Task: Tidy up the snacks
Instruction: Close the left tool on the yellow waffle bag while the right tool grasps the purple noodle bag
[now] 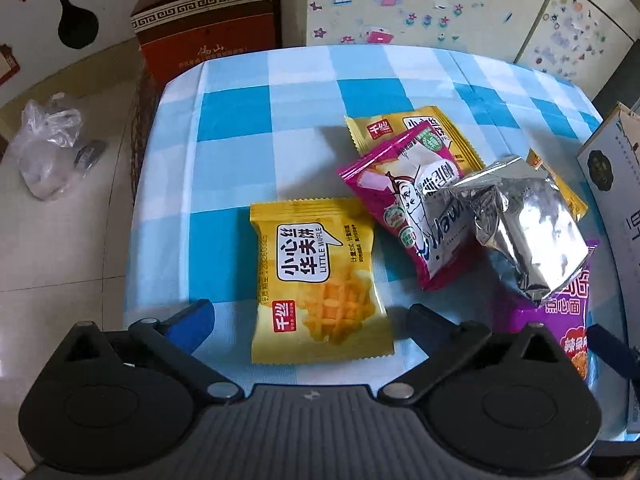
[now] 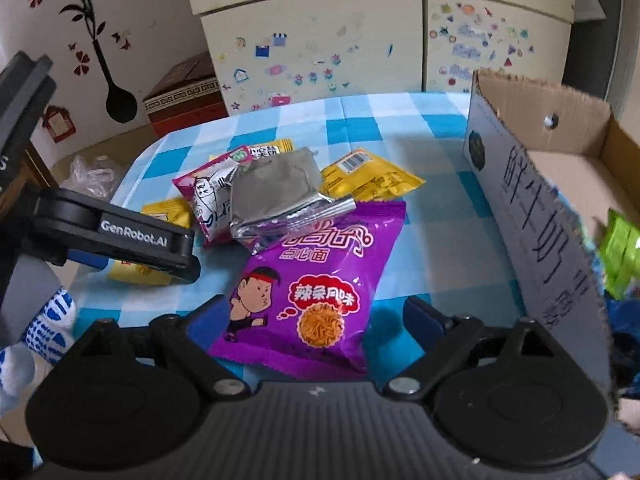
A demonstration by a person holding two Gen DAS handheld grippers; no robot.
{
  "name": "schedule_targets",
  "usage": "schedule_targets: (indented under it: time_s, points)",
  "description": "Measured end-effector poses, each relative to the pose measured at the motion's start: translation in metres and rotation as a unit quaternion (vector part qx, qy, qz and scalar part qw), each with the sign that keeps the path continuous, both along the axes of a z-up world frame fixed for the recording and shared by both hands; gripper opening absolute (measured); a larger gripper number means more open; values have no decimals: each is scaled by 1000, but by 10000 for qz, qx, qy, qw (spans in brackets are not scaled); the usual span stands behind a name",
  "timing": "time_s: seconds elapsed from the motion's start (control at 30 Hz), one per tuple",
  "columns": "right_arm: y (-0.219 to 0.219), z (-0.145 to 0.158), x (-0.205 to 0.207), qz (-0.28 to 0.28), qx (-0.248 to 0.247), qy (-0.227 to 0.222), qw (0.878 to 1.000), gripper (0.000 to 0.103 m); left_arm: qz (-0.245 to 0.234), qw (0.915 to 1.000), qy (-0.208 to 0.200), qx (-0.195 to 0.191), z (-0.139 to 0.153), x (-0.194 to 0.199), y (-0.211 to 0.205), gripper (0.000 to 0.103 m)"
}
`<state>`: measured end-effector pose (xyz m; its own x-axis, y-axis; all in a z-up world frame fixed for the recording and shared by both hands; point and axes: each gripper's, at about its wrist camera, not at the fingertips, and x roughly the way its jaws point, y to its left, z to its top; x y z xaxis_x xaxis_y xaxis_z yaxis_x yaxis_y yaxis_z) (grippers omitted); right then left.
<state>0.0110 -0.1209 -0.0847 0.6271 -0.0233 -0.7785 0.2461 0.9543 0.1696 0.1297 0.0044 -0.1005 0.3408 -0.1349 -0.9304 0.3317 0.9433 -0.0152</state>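
Note:
Snack packets lie on the blue-checked tablecloth [image 1: 240, 120]. My left gripper [image 1: 312, 314] is open, its fingers on either side of a yellow waffle packet [image 1: 316, 280] lying flat. My right gripper [image 2: 316, 314] is open around the near end of a purple noodle packet [image 2: 316, 280]. A silver foil packet [image 2: 276, 196] rests on a pink packet [image 2: 204, 196] and the purple one. Two more yellow packets [image 2: 372, 178] lie behind. The left gripper also shows in the right wrist view [image 2: 120, 240], over the waffle packet.
An open cardboard box [image 2: 532, 216] stands at the table's right, with a green packet [image 2: 620, 256] inside. A brown carton [image 1: 208, 20] and a plastic bag [image 1: 48, 144] sit on the floor to the left. A stickered cabinet [image 2: 360, 40] stands behind.

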Motion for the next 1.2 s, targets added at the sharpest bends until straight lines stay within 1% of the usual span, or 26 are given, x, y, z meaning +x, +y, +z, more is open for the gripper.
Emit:
schedule_targets:
  time_s: [0.03,0.13,0.33,0.4,0.5,0.57,0.6,0.67,0.73,0.8,0.93,1.03,1.2]
  points:
    - [-1,-1,1,-17,59,11,10000,95,16,10000,4,-8,0,0,1,103]
    - [0,-2,5,-67,19,-4,10000,97,27,10000,-4,-8,0,-2,0,103]
    - [8,-5,11,-95,-242,22,9997,99,65,10000,34,-8,0,2,-1,103]
    - [10,-6,12,-78,-351,55,9993,99,100,9999,5,-35,0,2,-2,103]
    - [8,-6,10,-98,-314,46,9994,98,45,9999,-103,-25,0,0,-7,103]
    - [6,-5,8,-111,-285,22,9995,92,4,9999,-131,-53,2,-1,-8,100]
    - [5,-4,6,-119,-267,-4,9996,89,-47,9998,-160,-58,3,-2,-9,96]
    - [1,-1,4,-145,-205,-43,9997,76,-178,9995,-263,-80,7,-7,-10,87]
    - [-4,2,2,-154,-59,-51,9999,70,-207,9992,-269,-194,11,-11,-10,71]
    - [-8,4,-3,-160,64,-28,9998,70,-136,9993,-272,-210,13,-16,-9,70]
    - [-15,8,-14,-171,285,11,9994,69,-61,9992,-386,-106,14,-28,-6,68]
    - [-22,12,-22,-220,526,44,9984,69,153,9989,-355,-278,19,-36,1,68]
    - [-26,17,-37,-271,721,81,9970,69,377,9967,-383,-617,30,-55,10,68]
